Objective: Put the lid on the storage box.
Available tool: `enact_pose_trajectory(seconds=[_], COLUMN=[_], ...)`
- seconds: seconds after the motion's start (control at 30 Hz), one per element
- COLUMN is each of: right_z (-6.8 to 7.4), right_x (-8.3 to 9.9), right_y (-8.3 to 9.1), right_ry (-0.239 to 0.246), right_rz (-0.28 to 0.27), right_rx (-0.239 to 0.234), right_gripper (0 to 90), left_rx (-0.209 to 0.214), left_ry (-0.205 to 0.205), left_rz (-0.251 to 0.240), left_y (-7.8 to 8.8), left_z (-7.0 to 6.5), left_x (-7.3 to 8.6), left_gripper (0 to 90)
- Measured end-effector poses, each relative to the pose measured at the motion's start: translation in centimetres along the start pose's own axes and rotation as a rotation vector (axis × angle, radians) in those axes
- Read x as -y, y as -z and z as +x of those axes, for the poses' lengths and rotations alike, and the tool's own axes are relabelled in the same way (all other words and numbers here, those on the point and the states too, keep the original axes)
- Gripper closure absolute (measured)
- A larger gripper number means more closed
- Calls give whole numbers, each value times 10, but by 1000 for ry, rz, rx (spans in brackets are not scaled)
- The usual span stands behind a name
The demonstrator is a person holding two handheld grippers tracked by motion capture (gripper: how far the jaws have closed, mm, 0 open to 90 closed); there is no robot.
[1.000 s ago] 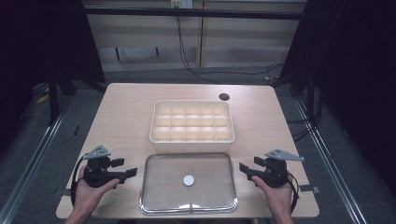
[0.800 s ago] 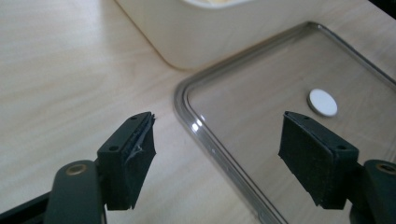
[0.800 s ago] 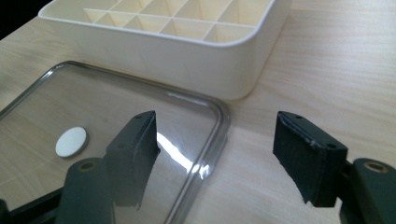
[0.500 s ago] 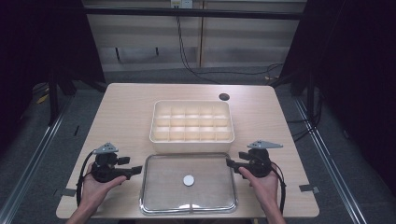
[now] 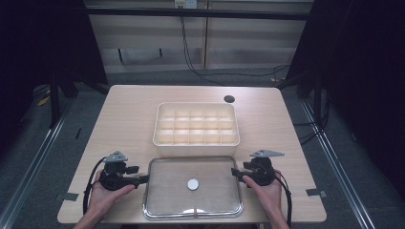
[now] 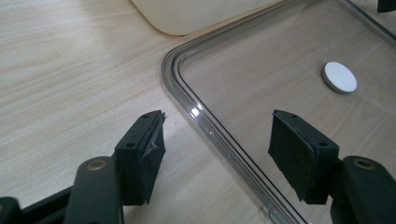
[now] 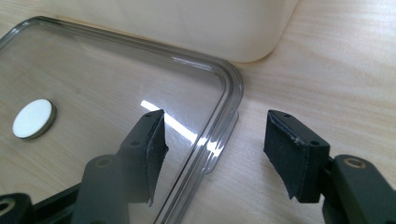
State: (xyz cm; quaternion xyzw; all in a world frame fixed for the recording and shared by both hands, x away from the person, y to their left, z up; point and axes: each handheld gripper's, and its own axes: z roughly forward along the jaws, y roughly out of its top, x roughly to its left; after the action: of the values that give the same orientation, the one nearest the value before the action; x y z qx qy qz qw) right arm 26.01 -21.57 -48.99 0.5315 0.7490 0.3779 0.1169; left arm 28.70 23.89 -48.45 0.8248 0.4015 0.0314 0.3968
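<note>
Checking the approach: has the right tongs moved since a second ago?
Yes. The right tongs moved left, reaching the clear lid, jaws closing astride its rim.

This looks like a lab or recording bay rather than a home. A plain wooden table (image 5: 129, 119) stands on a grey floor, boxed in by black curtains (image 5: 43, 43) at nine and three o'clock. At twelve o'clock loose cables (image 5: 191, 57) hang down bare panelling (nothing decorative anywhere). Tape marks (image 5: 315, 192) sit on the floor at four o'clock and metal rails (image 5: 33, 157) run alongside.
</note>
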Motion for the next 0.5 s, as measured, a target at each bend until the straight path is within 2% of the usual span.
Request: enact_pose_trajectory(seconds=[0.17, 0.2, 0.23, 0.27, 0.3, 0.5], right_z=[-2, -2, -1, -1, 1, 4], right_x=[1, 1, 1, 1, 1, 2], right_y=[-2, -3, -4, -4, -6, -9], right_ry=[-9, -5, -2, -2, 9, 21], right_rz=[3, 3, 15, 15, 21, 38], right_rx=[-14, -13, -12, -12, 3, 11], right_gripper=[392, 396, 412, 412, 421, 464], left_rx=[10, 9, 8, 8, 12, 14], left_ry=[-9, -17, -40, -40, -39, -55], left_rz=[25, 33, 42, 42, 44, 62], left_y=[-7, -8, -9, -9, -10, -14], left_z=[-1, -2, -4, -4, -5, -10], left_x=[0, 0, 1, 1, 1, 1], left_gripper=[420, 426, 471, 474, 477, 520])
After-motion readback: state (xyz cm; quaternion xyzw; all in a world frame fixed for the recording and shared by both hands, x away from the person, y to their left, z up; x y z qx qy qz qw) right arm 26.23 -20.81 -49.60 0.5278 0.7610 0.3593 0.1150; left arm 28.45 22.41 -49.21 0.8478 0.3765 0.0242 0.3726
